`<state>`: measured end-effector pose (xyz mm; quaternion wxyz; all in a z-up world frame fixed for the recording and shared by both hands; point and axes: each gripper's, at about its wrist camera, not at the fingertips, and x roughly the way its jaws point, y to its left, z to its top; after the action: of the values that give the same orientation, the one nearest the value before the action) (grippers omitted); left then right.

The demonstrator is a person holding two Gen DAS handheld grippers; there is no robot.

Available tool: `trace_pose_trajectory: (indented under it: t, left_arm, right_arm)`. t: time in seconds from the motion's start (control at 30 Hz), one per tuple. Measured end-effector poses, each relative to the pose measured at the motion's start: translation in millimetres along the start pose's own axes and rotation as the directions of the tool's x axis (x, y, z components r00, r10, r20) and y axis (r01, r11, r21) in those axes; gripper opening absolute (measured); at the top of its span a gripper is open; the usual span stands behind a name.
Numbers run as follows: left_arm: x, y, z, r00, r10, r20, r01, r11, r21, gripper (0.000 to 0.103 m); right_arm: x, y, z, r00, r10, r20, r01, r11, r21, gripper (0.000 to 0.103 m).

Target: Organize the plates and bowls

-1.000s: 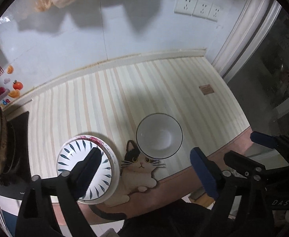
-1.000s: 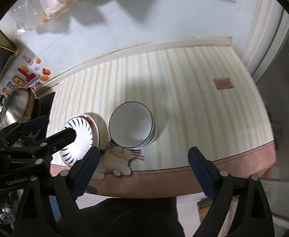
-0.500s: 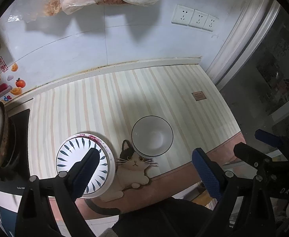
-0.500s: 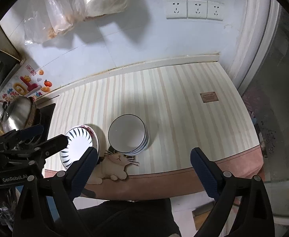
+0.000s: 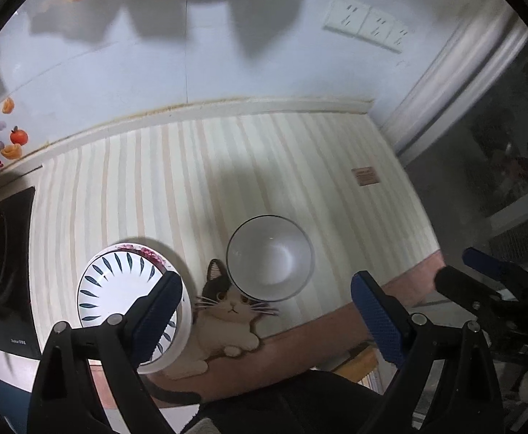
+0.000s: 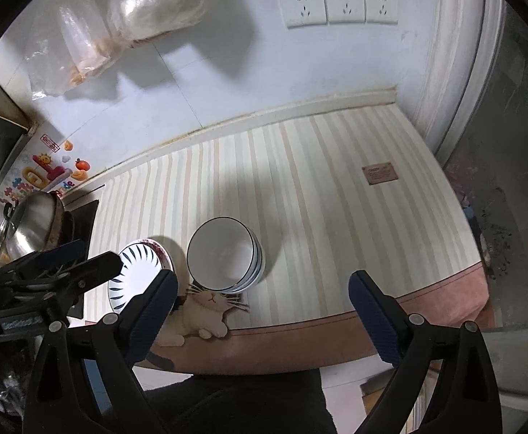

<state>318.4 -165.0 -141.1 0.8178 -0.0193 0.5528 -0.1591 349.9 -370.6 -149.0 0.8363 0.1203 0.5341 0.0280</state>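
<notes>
Two grippers, my left gripper (image 5: pixel 265 313) and right gripper (image 6: pixel 262 311), hang spread above the table (image 6: pixel 336 224), bowls (image 6: pixel 226 258) beside the plates (image 5: pixel 119 289).

A round white plate (image 5: pixel 119 289) carries dark blue leaf strokes, with a pink-flowered rim under it. The white bowls (image 6: pixel 224 258) have thin dark rims and blue side stripes. The cream-and-peach striped mat (image 5: pixel 198 181) shows a black, white and tan cat (image 5: pixel 224 311), edged in terracotta.
</notes>
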Motion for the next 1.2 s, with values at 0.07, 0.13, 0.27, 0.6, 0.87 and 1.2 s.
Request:
trace_pose_trajectory:
  t: [0.07, 0.13, 0.27, 0.6, 0.87, 1.2]
  left_arm:
    - [18, 6, 3, 1.000, 0.015, -0.022, -0.015, 1.000, -0.018, 0.096]
    - [42, 14, 8, 0.998, 0.024, -0.059, -0.026, 0.999, -0.046, 0.096]
    - [91, 30, 13, 0.989, 0.022, -0.145, -0.038, 0.993, -0.108, 0.096]
    - [189, 59, 19, 0.947, -0.102, -0.304, 0.030, 0.972, -0.234, 0.095]
    - [230, 69, 9, 0.898, -0.245, -0.365, 0.134, 0.943, -0.304, 0.079]
    - [233, 68, 3, 0.881, -0.338, -0.330, 0.211, 0.907, -0.365, 0.071]
  right_arm:
    - [15, -5, 3, 1.000, 0.003, -0.020, -0.003, 1.000, 0.001, 0.098]
    - [36, -11, 5, 0.998, 0.027, -0.051, -0.027, 1.000, 0.004, 0.098]
    - [91, -26, 7, 0.978, 0.159, -0.134, -0.153, 0.987, 0.051, 0.098]
    - [237, -52, 2, 0.841, 0.452, -0.297, -0.400, 0.890, 0.221, 0.098]
    - [318, -51, -3, 0.748, 0.543, -0.382, -0.471, 0.840, 0.271, 0.092]
    - [358, -37, -7, 0.676, 0.593, -0.437, -0.510, 0.805, 0.305, 0.068]
